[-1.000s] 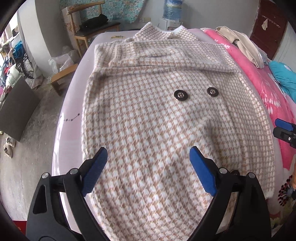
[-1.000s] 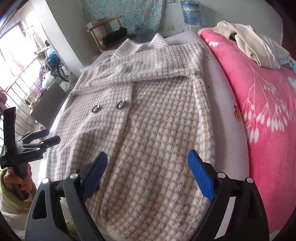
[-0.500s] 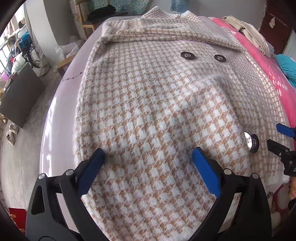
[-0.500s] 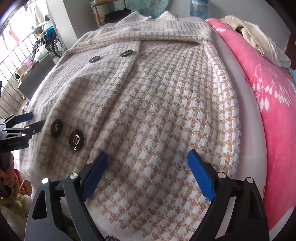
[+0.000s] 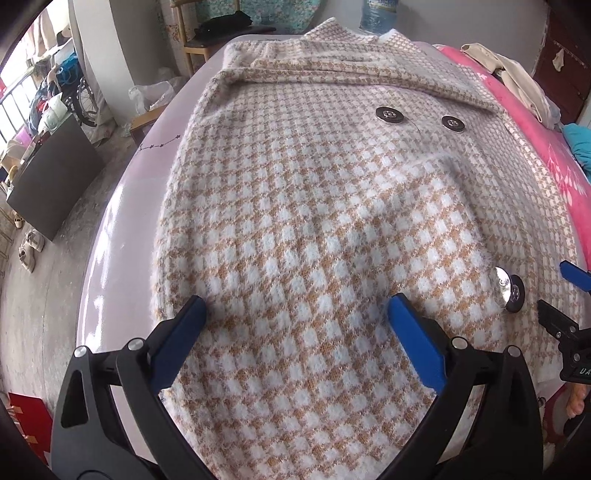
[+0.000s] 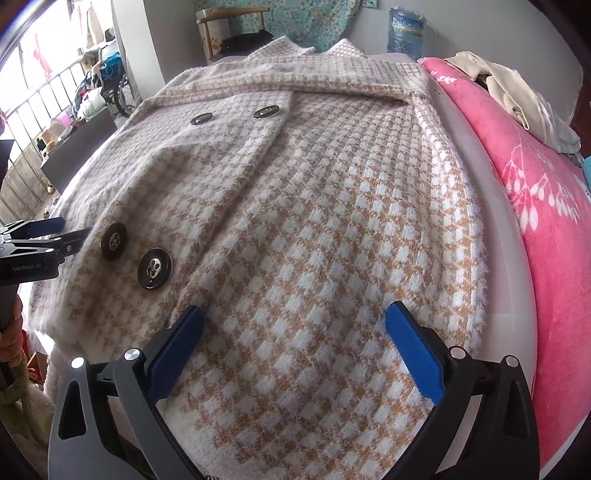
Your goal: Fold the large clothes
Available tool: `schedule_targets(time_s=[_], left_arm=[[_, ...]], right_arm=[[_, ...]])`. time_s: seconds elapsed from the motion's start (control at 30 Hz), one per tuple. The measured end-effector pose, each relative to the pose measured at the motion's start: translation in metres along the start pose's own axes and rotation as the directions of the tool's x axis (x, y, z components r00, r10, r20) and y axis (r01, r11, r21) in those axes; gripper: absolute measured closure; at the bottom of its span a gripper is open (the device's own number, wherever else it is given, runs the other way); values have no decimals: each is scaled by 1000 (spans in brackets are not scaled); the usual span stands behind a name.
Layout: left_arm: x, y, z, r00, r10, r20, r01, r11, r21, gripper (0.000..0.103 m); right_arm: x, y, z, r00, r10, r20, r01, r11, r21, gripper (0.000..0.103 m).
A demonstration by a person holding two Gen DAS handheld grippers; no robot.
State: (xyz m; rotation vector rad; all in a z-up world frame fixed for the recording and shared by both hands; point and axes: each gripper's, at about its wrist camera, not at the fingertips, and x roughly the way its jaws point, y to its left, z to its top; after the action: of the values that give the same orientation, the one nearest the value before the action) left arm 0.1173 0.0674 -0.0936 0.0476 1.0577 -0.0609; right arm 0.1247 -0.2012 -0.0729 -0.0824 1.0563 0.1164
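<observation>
A large tan-and-white houndstooth coat (image 5: 314, 221) with dark round buttons (image 5: 386, 113) lies flat on a pale table (image 5: 122, 229), collar at the far end. It also fills the right wrist view (image 6: 314, 229). My left gripper (image 5: 295, 339) is open, low over the coat's near hem at its left side. My right gripper (image 6: 295, 339) is open, low over the near hem at its right side, beside two buttons (image 6: 154, 268). Each gripper shows at the edge of the other's view: the right one (image 5: 565, 314), the left one (image 6: 44, 240).
A pink floral blanket (image 6: 546, 206) lies along the right of the table with beige clothes (image 6: 509, 92) on it. A wooden chair (image 5: 218, 37) and a water jug (image 6: 406, 31) stand beyond the far end. The floor drops off at the left (image 5: 48, 280).
Both grippers have come down and closer to the coat's near hem; the lower buttons came into view. Both stay open.
</observation>
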Motion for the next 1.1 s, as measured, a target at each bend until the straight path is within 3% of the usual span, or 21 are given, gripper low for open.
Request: schedule_targets(time_s=[0.6, 1.1], left_arm=[[-3, -4, -4, 998, 53, -13, -54, 996, -77, 7], [-1, -4, 0, 998, 52, -42, -56, 995, -87, 7]], right_arm=[[-3, 0, -3, 1000, 9, 11, -9, 1000, -10, 6], [-7, 1, -5, 999, 33, 2, -33, 999, -21, 6]])
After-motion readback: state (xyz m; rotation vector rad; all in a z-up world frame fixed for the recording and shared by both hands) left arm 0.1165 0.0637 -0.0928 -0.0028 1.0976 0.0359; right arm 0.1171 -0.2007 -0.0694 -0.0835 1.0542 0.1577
